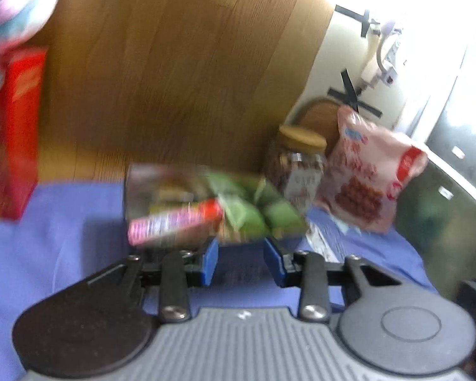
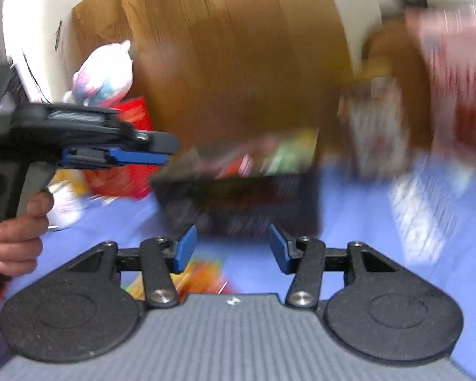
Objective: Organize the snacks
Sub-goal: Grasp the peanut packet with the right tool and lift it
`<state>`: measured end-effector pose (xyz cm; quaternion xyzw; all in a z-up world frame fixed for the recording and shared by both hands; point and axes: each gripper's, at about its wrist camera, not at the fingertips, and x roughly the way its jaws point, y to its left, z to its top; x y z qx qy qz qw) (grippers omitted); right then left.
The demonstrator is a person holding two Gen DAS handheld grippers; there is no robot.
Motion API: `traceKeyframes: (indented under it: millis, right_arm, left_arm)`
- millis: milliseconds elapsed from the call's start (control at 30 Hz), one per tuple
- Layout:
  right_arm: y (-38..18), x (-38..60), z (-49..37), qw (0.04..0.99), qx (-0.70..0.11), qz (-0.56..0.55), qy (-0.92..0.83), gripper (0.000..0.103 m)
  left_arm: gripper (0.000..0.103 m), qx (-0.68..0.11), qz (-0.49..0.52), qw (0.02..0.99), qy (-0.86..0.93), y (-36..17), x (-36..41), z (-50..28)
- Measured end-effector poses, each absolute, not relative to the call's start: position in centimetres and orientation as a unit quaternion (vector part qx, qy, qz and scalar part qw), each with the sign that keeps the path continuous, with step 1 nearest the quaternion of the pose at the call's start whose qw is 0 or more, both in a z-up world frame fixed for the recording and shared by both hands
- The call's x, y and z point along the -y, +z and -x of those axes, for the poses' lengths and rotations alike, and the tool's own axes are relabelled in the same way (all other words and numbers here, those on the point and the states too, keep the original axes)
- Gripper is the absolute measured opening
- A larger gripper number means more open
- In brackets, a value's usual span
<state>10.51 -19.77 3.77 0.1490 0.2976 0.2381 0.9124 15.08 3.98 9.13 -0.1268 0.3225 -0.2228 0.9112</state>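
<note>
A dark basket [image 1: 133, 190] on the blue cloth holds a pink-red box [image 1: 174, 222] and green packets [image 1: 254, 209]. My left gripper [image 1: 241, 250] is open and empty, its blue pads just in front of the basket. In the right wrist view the same basket [image 2: 244, 203] is blurred, with snacks inside it. My right gripper [image 2: 231, 244] is open and empty, just short of the basket's near wall. The left gripper [image 2: 136, 155] also shows at the left of that view, held by a hand.
A red box [image 1: 12, 133] stands at the left, a pastel bag [image 1: 12, 9] above it. A jar with a tan lid [image 1: 298, 165] and a pink snack bag [image 1: 368, 174] stand at the right. An orange packet [image 2: 203, 276] lies under my right gripper. A wooden panel [image 1: 174, 63] stands behind.
</note>
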Motion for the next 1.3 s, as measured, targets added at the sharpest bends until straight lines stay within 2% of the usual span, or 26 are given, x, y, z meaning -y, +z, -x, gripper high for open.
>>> traceKeyframes:
  millis: [33,67,267,300,333,567,700,800,867,1000,1100,1200,1300]
  right_arm:
    - [3.3,19.8,-10.3,0.901,-0.311,-0.175,0.247,0.04]
    - [2.8,19.7,-10.1,0.89,-0.321,-0.2,0.254,0.038]
    - [2.2,17.1,-11.3,0.863,-0.351,-0.245,0.269,0.038]
    - [2.0,16.8,-11.6,0.861,-0.36,-0.243,0.265,0.022]
    - [2.0,16.7,-11.6,0.86,-0.366,-0.24,0.261,0.014]
    - [2.8,21.1,-4.7,0.89,-0.334,-0.238,0.197,0.014]
    - [2.0,22.8,1.3,0.909,-0.327,-0.207,0.152,0.019]
    - [1.4,23.9,4.0,0.908,-0.328,-0.211,0.153,0.03]
    - [1.5,24.2,5.0,0.908,-0.322,-0.207,0.169,0.03]
    - [2.1,22.1,5.9,0.923,-0.304,-0.122,0.2,0.044]
    - [2.6,20.3,6.1,0.929,-0.292,-0.061,0.22,0.045]
    - [2.5,18.8,5.8,0.93,-0.288,-0.012,0.227,0.056]
    - [1.6,18.3,5.4,0.93,-0.301,0.014,0.211,0.057]
  left_arm:
    - [0.033,-0.332,0.133,0.907,-0.222,8.7,-4.6,-14.0]
    - [0.033,-0.338,0.138,0.904,-0.221,8.3,-5.0,-13.1]
    - [0.031,-0.377,0.187,0.88,-0.218,4.7,-6.1,-9.6]
    - [0.03,-0.386,0.199,0.875,-0.217,4.1,-6.2,-9.4]
    - [0.03,-0.389,0.208,0.871,-0.215,3.7,-6.4,-8.9]
    - [0.03,-0.377,0.198,0.878,-0.22,3.8,-6.4,-5.9]
    - [0.03,-0.376,0.188,0.874,-0.243,3.8,-4.9,-4.3]
    - [0.03,-0.385,0.175,0.867,-0.262,3.6,-3.3,-3.5]
    - [0.03,-0.397,0.168,0.861,-0.272,3.3,-2.1,-3.4]
    - [0.03,-0.409,0.156,0.853,-0.284,2.9,-0.6,-3.0]
    - [0.031,-0.417,0.157,0.845,-0.297,2.9,0.0,-2.6]
    - [0.041,-0.417,0.153,0.837,-0.319,3.1,0.6,-2.2]
    - [0.045,-0.422,0.141,0.833,-0.329,2.7,1.5,-1.9]
